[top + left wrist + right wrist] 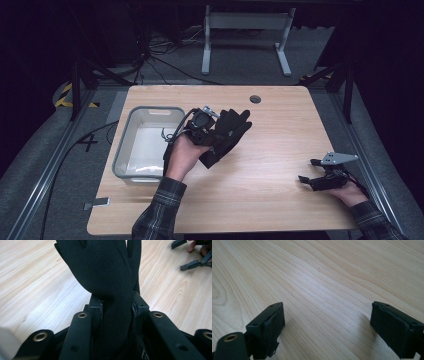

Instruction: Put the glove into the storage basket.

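Observation:
A black glove hangs lifted above the wooden table, just right of the grey bin. My left gripper is shut on the glove. In the left gripper view the black glove is pinched between the two jaws, its fingers pointing up and away. My right gripper rests low near the table's right front edge, held by a hand, open with nothing in it. Seen from the right gripper view, that gripper has its jaws wide apart over bare wood.
A grey plastic bin stands on the left part of the table, beside my left hand. A round cable hole sits near the far edge. Beyond the table are a white desk frame and floor cables.

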`<state>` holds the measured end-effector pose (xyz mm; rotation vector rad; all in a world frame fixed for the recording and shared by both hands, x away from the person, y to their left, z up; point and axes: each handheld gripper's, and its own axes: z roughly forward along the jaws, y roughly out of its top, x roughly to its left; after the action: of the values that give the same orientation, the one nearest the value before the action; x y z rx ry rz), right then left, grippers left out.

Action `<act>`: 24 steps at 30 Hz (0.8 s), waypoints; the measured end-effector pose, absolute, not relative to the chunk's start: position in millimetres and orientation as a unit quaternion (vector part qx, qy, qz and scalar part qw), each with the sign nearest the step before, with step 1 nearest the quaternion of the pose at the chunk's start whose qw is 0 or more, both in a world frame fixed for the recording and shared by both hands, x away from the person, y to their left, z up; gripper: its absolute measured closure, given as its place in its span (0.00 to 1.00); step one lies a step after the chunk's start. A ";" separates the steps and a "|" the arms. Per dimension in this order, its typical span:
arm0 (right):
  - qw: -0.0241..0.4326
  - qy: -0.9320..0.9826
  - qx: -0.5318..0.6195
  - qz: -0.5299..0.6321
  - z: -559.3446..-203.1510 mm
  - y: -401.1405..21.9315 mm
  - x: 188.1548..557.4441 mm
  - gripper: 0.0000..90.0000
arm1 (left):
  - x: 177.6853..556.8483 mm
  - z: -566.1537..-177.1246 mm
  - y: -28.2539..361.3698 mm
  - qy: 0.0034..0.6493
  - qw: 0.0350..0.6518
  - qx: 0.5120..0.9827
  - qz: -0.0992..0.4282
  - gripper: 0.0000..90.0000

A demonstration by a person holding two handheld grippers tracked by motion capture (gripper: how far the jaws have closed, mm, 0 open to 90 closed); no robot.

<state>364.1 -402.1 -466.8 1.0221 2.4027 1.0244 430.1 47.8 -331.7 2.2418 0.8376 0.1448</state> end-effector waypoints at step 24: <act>0.169 0.844 0.360 0.360 -466.9 -401.6 364.4 0.14 | 413.7 -324.3 168.5 0.438 0.377 0.808 0.117 0.77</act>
<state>364.4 -401.6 -466.9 1.0251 2.3998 1.0228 413.7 168.5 -324.3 2.0650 1.1188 0.3003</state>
